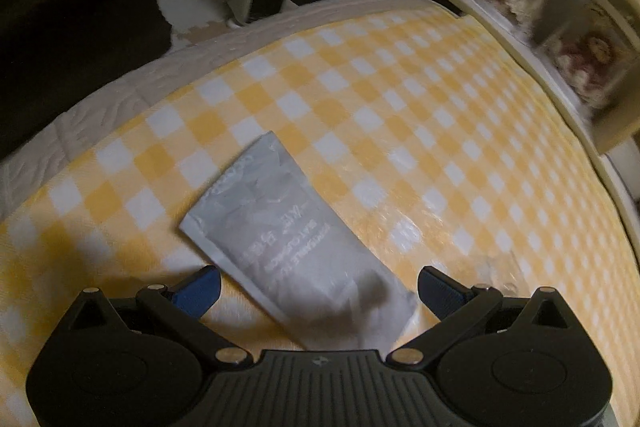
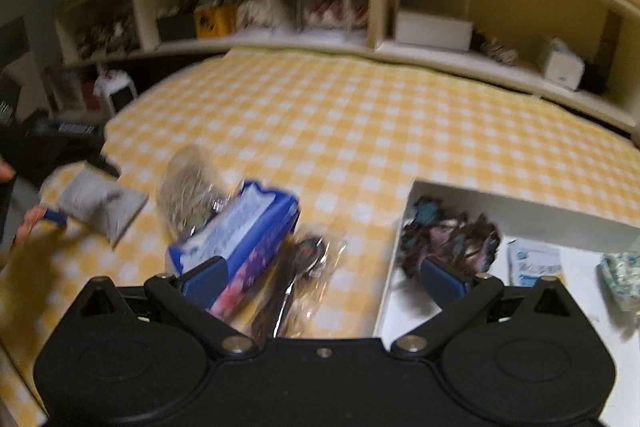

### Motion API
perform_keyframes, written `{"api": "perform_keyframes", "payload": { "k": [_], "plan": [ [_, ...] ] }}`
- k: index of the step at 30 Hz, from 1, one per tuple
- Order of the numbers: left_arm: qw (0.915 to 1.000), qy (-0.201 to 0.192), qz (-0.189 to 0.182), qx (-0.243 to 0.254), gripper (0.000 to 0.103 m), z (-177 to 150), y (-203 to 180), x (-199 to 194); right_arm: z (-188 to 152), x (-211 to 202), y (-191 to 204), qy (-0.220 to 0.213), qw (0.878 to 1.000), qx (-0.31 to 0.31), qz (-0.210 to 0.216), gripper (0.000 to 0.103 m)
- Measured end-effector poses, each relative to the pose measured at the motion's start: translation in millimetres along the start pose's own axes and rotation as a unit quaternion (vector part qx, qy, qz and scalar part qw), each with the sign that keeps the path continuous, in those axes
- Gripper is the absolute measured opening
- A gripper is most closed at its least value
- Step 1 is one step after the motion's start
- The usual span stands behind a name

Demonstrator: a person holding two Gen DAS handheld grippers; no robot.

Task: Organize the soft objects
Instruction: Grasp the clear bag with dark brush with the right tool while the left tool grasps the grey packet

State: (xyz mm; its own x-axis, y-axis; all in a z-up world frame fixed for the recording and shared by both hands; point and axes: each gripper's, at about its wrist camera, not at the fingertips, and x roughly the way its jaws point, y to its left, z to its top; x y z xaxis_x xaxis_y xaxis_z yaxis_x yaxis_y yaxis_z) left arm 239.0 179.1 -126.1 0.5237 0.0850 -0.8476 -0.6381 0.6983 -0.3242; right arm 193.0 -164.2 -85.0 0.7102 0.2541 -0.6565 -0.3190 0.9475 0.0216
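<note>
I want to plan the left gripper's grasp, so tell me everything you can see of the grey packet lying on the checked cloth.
The grey packet is a flat, oblong pouch of crinkled, matte grey film with white printing too small to read. It lies flat and diagonal on the yellow-and-white checked cloth, its near end between the open fingers of the left gripper, which do not visibly touch it. From the right wrist view it sits left of the other packages, apart from them.

Both our grippers spread wide.
Our left gripper [image 1: 318, 287] and right gripper [image 2: 324, 275] grip nothing, fingers apart.
</note>
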Motion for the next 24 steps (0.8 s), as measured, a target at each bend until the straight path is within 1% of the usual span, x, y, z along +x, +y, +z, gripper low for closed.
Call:
{"api": "perform_keyframes", "payload": {
  "k": [2,3,4,5,7,8,9,10,11,12,14,16,17,19,21,22,23,24],
  "plan": [
    [0.9997,-0.012,0.019,-0.005,0.103,-2.4,-3.9,5.2,-2.8,5.0,1.2,0.008,1.0,-0.005,0.007,0.102],
    [0.9994,-0.019,0.028,-0.006,0.103,-3.0,-6.5,7.2,-4.1,6.4,1.4,0.006,1.0,-0.007,0.01,0.096],
    [0.9991,-0.024,0.036,-0.001,0.103,-2.8,-9.8,10.1,-5.2,7.9,1.0,0.003,1.0,-0.009,0.014,0.088],
    [0.9984,-0.031,0.046,0.01,0.103,-2.4,-14.7,12.3,-5.5,9.9,0.7,0.006,1.0,-0.01,0.018,0.083],
    [0.996,-0.045,0.06,0.049,0.103,-3.0,-24.5,16.7,-5.6,14.9,-0.5,0.014,0.999,-0.006,0.029,0.071],
    [0.9936,-0.051,0.065,0.077,0.103,-4.1,-29.2,19.2,-5.5,17.4,-1.0,0.016,0.999,-0.005,0.033,0.068],
    [0.9892,-0.057,0.073,0.113,0.103,-6.6,-34.8,22.4,-5.6,19.1,-0.3,0.017,0.999,-0.007,0.036,0.063],
    [0.985,-0.061,0.08,0.14,0.103,-7.9,-37.9,25.5,-5.8,20.9,1.8,0.017,0.999,-0.014,0.037,0.06],
    [0.9792,-0.064,0.083,0.174,0.103,-11.3,-41.6,28.0,-6.3,22.3,4.3,0.017,0.999,-0.022,0.039,0.059],
    [0.9719,-0.065,0.081,0.211,0.103,-15.6,-45.5,29.9,-7.3,24.6,7.1,0.019,0.998,-0.032,0.044,0.059],
    [0.9563,-0.057,0.063,0.28,0.103,-25.1,-53.5,30.5,-9.7,30.6,11.2,0.028,0.997,-0.046,0.05,0.054],
    [0.9445,-0.038,0.032,0.325,0.103,-32.4,-60.0,29.8,-13.1,37.2,13.1,0.039,0.996,-0.053,0.057,0.048],
    [0.9367,-0.027,0.017,0.349,0.103,-37.5,-63.4,28.3,-15.2,40.4,14.1,0.045,0.996,-0.054,0.06,0.047],
    [0.9119,-0.01,-0.016,0.41,0.103,-53.7,-70.6,25.0,-19.6,45.9,17.0,0.055,0.995,-0.06,0.063,0.042],
    [0.8804,0.0,-0.036,0.473,0.102,-70.8,-76.2,21.8,-23.9,49.9,20.3,0.064,0.994,-0.069,0.063,0.041],
    [0.8697,0.003,-0.044,0.492,0.102,-76.2,-77.0,19.1,-26.0,51.4,21.6,0.067,0.993,-0.073,0.065,0.04],
    [0.8624,0.01,-0.051,0.504,0.102,-79.6,-77.3,16.5,-27.7,52.4,22.1,0.069,0.992,-0.076,0.069,0.039],
    [0.8593,0.019,-0.054,0.508,0.102,-81.5,-76.7,14.4,-28.9,52.9,22.6,0.072,0.992,-0.077,0.073,0.036]
  ]
}}
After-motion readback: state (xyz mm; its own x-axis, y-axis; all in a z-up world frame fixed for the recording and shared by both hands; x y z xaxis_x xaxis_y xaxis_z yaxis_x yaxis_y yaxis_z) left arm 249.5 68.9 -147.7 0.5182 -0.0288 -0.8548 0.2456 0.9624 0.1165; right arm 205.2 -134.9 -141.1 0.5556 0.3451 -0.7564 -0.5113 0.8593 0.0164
